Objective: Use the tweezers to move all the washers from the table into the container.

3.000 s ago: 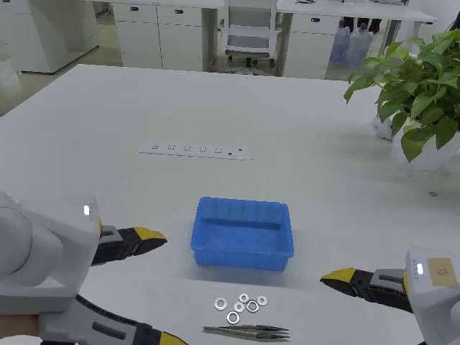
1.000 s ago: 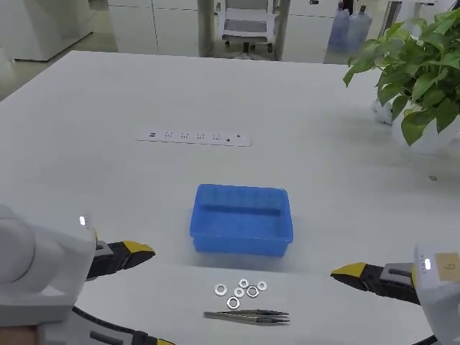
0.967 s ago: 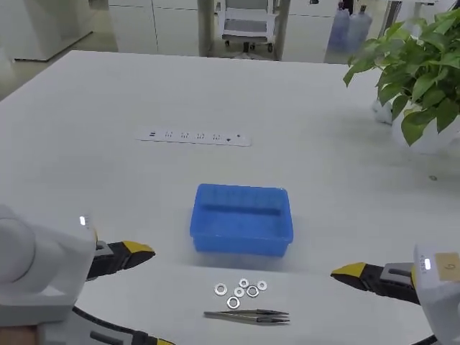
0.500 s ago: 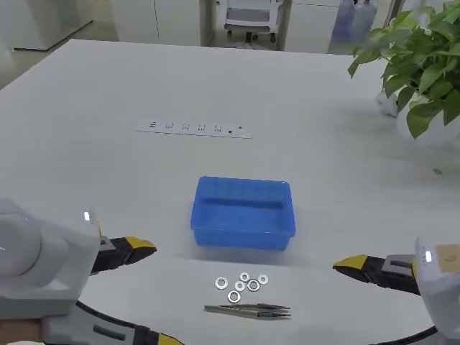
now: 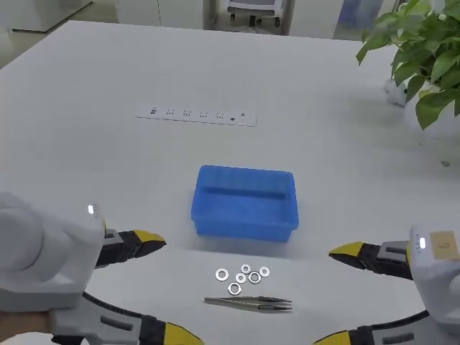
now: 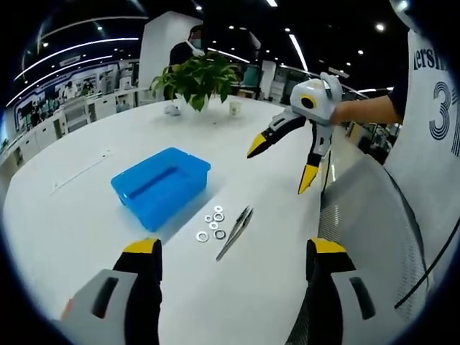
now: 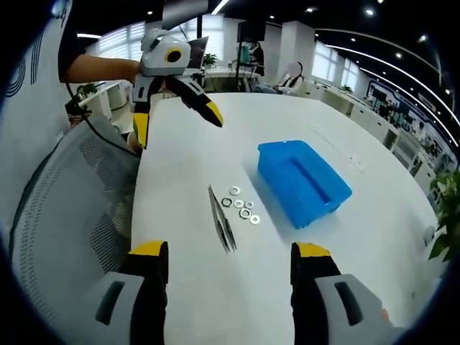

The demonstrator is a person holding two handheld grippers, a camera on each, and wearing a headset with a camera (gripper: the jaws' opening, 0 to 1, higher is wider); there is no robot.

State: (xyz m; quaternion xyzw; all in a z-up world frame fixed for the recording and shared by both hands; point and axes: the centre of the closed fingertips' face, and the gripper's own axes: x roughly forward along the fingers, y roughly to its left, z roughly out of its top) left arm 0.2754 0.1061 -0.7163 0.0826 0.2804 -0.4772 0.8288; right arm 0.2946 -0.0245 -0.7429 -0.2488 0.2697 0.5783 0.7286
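Observation:
Several silver washers (image 5: 241, 275) lie in a cluster on the white table, just in front of the blue container (image 5: 244, 203). Metal tweezers (image 5: 248, 303) lie flat on the table right in front of the washers, untouched. My left gripper (image 5: 164, 286) hovers open to the left of them, nothing between its jaws. Open too, my right gripper (image 5: 336, 295) hangs to their right. In the left gripper view the tweezers (image 6: 235, 230), washers (image 6: 212, 224) and container (image 6: 159, 183) lie ahead of my left gripper (image 6: 235, 248). In the right gripper view my right gripper (image 7: 230, 251) faces the tweezers (image 7: 221, 217) and washers (image 7: 241, 203).
A white power strip (image 5: 195, 115) lies beyond the container. A potted plant (image 5: 424, 50) stands at the far right of the table. A mesh office chair (image 7: 79, 215) sits at the table's near edge. A person's forearm holds the opposite gripper (image 6: 280, 167).
The head camera has tipped, so the container and power strip sit higher in the picture. Relative to the container, both grippers have drawn slightly back toward the near edge. Both stay open.

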